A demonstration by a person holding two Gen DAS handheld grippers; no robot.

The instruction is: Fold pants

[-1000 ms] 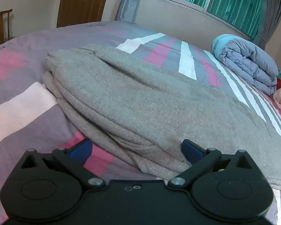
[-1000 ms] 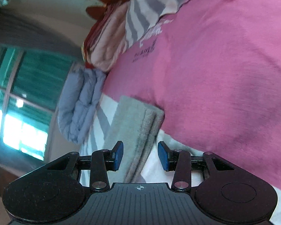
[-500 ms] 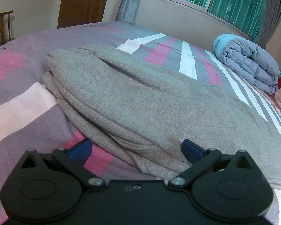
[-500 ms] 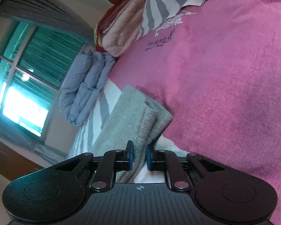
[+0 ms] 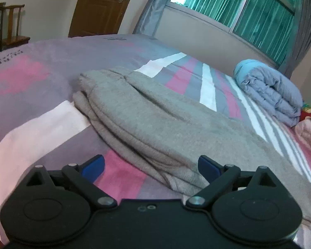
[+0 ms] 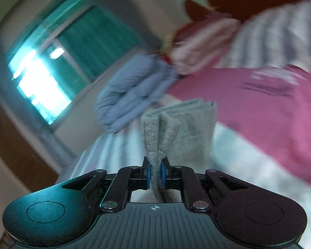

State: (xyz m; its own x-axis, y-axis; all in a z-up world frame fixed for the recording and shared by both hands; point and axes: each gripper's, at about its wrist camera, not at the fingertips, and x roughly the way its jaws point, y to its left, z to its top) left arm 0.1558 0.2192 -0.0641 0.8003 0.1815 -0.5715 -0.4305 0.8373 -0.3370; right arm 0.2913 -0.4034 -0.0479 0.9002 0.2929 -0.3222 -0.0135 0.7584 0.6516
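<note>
Pants (image 5: pixel 159 124): grey fleecy knit, layered folds, lying on striped bed (image 5: pixel 41 128). Left gripper (image 5: pixel 151 166): spread wide, empty, beside near edge. Right gripper (image 6: pixel 154 173): clamped on bunched pants end (image 6: pixel 176 128).

Bed (image 5: pixel 41 66) under a purple, pink and white striped cover, rolled blue-grey duvet (image 5: pixel 269 95) near its far side, brown wooden door (image 5: pixel 101 6), green-curtained window (image 5: pixel 238 6), grey drape (image 5: pixel 153 6), wooden chair (image 5: pixel 11 29) by the wall, pink folded bedding (image 6: pixel 199 43)
</note>
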